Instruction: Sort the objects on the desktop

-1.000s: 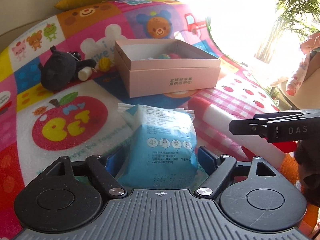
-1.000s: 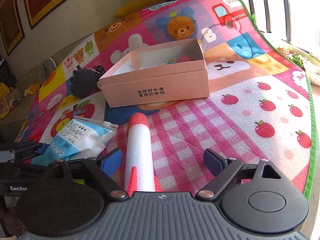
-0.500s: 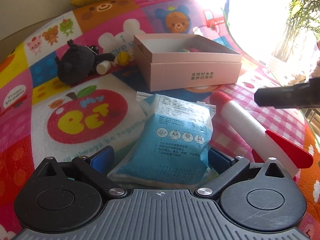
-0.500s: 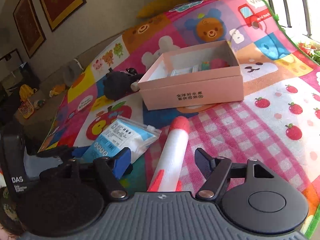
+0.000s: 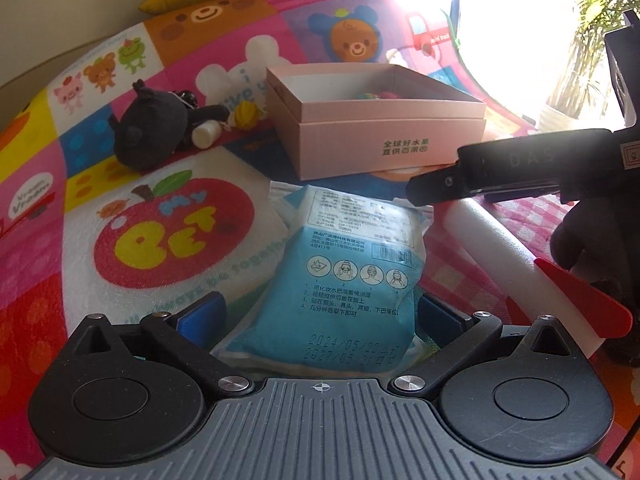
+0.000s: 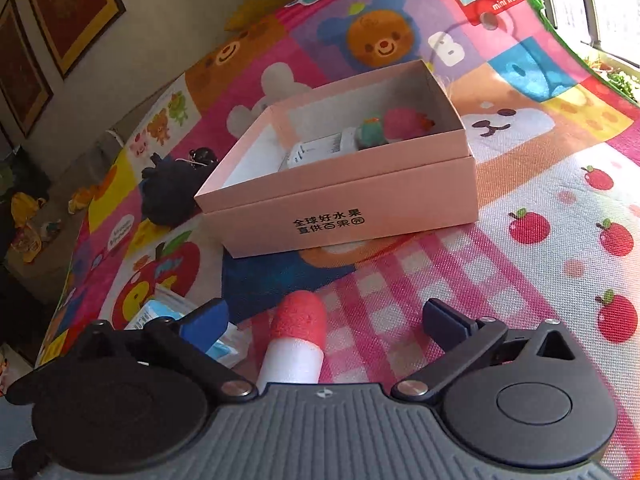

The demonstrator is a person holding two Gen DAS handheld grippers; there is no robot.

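A big play mat point(image 6: 540, 208) lies under everything. The open box point(image 6: 344, 200) sits in the middle of the mat. Inside the box, toward its far right corner, lie a few small toys point(image 6: 384, 128); I cannot tell just what they are. To the left of the box sits a soft toy point(image 5: 154, 132). In front of the box lies a flat packet point(image 5: 348, 280). Just right of the packet lies a foam rocket point(image 5: 516, 256), its tip pointing at the box.

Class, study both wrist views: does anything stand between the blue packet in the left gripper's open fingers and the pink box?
Nothing visible does. The blue packet lies between the left gripper's open fingers, and only bare mat separates it from the pink box. The foam rocket lies off to the right.
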